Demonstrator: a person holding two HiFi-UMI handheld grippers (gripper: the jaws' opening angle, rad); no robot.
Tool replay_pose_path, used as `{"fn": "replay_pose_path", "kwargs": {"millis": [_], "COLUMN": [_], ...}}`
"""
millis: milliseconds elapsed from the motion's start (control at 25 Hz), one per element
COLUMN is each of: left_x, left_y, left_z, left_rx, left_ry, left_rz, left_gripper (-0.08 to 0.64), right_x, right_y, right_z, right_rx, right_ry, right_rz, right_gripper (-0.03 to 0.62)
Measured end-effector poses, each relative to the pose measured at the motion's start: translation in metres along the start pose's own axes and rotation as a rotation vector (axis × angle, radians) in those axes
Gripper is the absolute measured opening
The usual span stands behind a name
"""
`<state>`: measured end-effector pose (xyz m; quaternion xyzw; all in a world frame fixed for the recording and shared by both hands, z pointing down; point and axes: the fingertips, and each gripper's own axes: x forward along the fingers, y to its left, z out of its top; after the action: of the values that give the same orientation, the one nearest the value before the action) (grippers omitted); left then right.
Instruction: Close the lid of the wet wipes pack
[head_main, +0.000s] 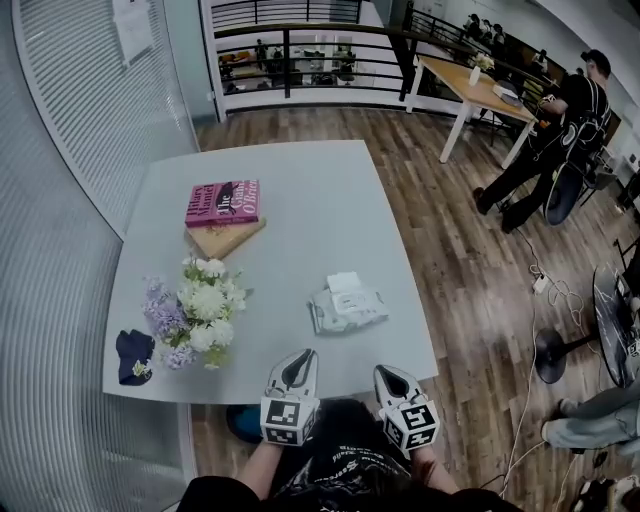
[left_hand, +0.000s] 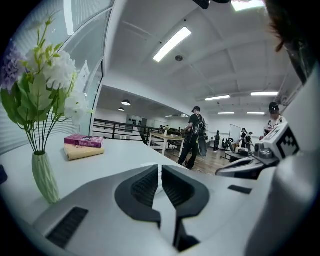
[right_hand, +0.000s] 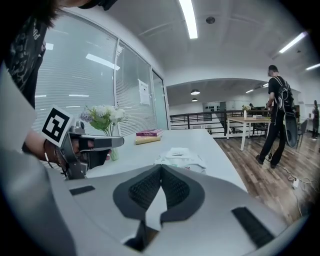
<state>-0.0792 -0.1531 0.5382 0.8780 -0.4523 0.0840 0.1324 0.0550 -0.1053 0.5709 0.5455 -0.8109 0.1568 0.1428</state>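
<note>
The white wet wipes pack (head_main: 345, 305) lies on the grey table (head_main: 300, 190), right of centre, with its lid flap (head_main: 344, 282) raised on the far side. In the right gripper view the pack (right_hand: 180, 157) sits just beyond the jaw tips. Both grippers hover at the table's near edge, short of the pack. The left gripper (head_main: 303, 356) is to the pack's near left, the right gripper (head_main: 386, 370) to its near right. The left gripper's (left_hand: 160, 168) jaws stand together with nothing between them. The right gripper's (right_hand: 161, 168) jaws meet, also with nothing held.
A vase of white and purple flowers (head_main: 198, 315) stands left of the left gripper. Two stacked books (head_main: 222, 208) lie further back. A dark cloth item (head_main: 133, 355) sits at the near left corner. A person (head_main: 560, 130) stands by a wooden table (head_main: 480, 90) far right.
</note>
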Motion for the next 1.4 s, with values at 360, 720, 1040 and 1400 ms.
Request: {"fn": "replay_pose_path", "kwargs": {"millis": [360,720,1040,1400], "left_x": [0.038,0.088,0.118,0.161], "left_y": [0.013,0.013,0.022,0.042], "left_z": [0.012,0.019,0.014,-0.022], "left_rx": [-0.053,-0.039,0.007,-0.074], "left_ry": [0.031,0.05,0.081,0.207], "left_rz": [0.048,0.082,0.126,0.169], "left_gripper": [0.021,0.021,0.021,0.021], "right_x": [0.045,0.11,0.173,0.231], "right_y": [-0.046,-0.103,-0.107,-0.117], "right_z": [0.04,0.072,0.07,0.043], "right_rx": [-0.008,0.014,-0.055,0.036], "right_ry": [0.012,0.047,0.188,0.43], "right_rz": [0.03,0.146,0.32,0.473], "right_gripper": [-0.002,0.075,0.157,0.175]}}
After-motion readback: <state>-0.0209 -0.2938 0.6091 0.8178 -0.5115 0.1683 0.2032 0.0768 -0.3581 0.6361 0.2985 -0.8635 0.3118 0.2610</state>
